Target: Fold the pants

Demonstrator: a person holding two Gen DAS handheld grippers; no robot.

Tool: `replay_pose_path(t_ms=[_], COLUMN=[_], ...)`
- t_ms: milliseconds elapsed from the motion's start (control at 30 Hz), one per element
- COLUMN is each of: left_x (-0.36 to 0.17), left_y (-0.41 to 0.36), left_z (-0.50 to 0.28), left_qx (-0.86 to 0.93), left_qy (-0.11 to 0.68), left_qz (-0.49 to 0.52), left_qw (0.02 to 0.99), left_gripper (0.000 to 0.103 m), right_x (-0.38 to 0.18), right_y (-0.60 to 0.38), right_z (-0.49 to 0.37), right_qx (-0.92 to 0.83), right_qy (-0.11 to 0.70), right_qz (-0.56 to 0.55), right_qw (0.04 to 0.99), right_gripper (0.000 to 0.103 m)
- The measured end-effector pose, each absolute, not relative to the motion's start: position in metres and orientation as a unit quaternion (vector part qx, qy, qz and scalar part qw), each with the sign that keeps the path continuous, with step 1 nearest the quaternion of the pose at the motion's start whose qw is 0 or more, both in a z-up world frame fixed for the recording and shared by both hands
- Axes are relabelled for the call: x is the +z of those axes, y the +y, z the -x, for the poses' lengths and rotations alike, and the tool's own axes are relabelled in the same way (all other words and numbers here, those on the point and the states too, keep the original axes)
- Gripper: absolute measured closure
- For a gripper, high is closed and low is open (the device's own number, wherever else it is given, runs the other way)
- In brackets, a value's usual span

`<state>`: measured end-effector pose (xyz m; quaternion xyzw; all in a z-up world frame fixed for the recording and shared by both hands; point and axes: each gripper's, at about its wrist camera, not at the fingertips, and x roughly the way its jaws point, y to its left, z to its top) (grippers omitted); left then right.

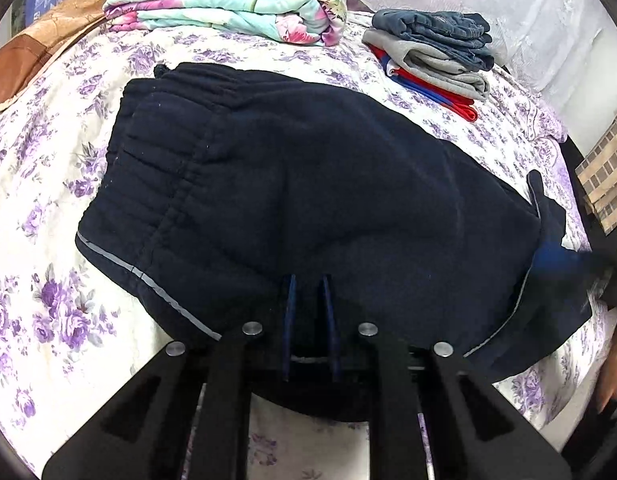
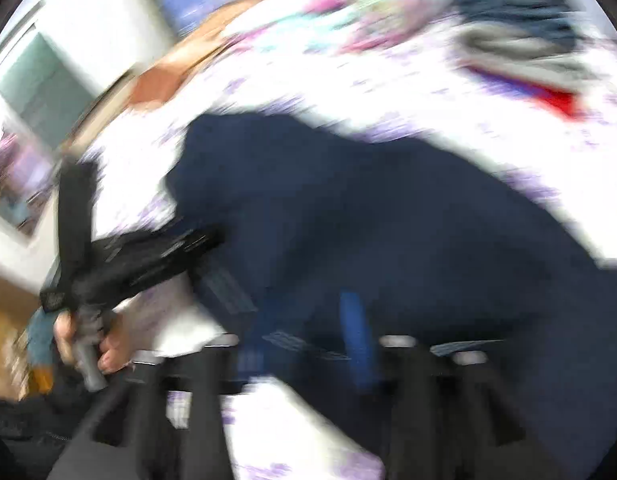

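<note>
One pair of dark navy fleece pants [image 1: 308,200] is seen lying on the bed with its purple-flowered white bedspread [image 1: 40,280], the ribbed waistband to the left and a grey reflective stripe along the near edge. At the far side, one folded floral quilt [image 1: 236,4] is laid to the left, and one stack of folded clothes [image 1: 432,52], blue denim over grey over red and blue, to the right. The left gripper [image 1: 309,300] is held low over the near edge of the pants, its blue fingers [image 1: 289,312] slightly parted with dark cloth between them; whether cloth is pinched cannot be told. The right gripper [image 2: 308,344] is heavily blurred, so the state of its fingers cannot be told.
</note>
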<state>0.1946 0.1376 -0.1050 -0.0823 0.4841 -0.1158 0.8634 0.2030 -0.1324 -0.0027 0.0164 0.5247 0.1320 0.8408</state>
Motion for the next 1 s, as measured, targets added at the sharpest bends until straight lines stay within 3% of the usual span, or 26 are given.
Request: replay_pose_path(t_ms=[167, 267, 467, 667, 733, 767, 800, 1000], left_x=[-0.106, -0.105, -0.107, -0.108, -0.109, -0.109, -0.109, -0.108], left_y=[0.136, 0.135, 0.138, 0.143, 0.145, 0.145, 0.146, 0.143], left_z=[-0.191, -0.19, -0.191, -0.194, -0.194, -0.194, -0.194, -0.193], left_qx=[-0.114, -0.112, -0.122, -0.139, -0.145, -0.146, -0.146, -0.146], left_qy=[0.473, 0.468, 0.468, 0.47, 0.47, 0.47, 0.47, 0.47], left_qz=[0.079, 0.074, 0.081, 0.092, 0.098, 0.099, 0.099, 0.09], left_qw=[0.87, 0.874, 0.871, 0.867, 0.865, 0.865, 0.865, 0.866], left_gripper=[0.089, 0.089, 0.089, 0.089, 0.089, 0.089, 0.089, 0.089], right_x=[0.021, 0.01, -0.037, -0.079, -0.075, -0.069, -0.06, 0.027], right_y=[-0.289, -0.334, -0.368, -0.383, -0.386, -0.389, -0.391, -0.407], right_z=[-0.268, -0.308, -0.376, -0.381, -0.373, -0.367, -0.358, -0.268], right_qx=[-0.113, -0.174, -0.255, -0.311, -0.293, -0.281, -0.274, -0.208], right_qy=[0.568, 0.605, 0.64, 0.669, 0.656, 0.647, 0.637, 0.538], right_qz=[-0.069, -0.09, -0.122, -0.099, -0.116, -0.127, -0.138, -0.199], right_qw=[0.812, 0.772, 0.714, 0.668, 0.686, 0.697, 0.708, 0.793], right_gripper=[0.034, 0.034, 0.036, 0.036, 0.06, 0.082, 0.089, 0.091])
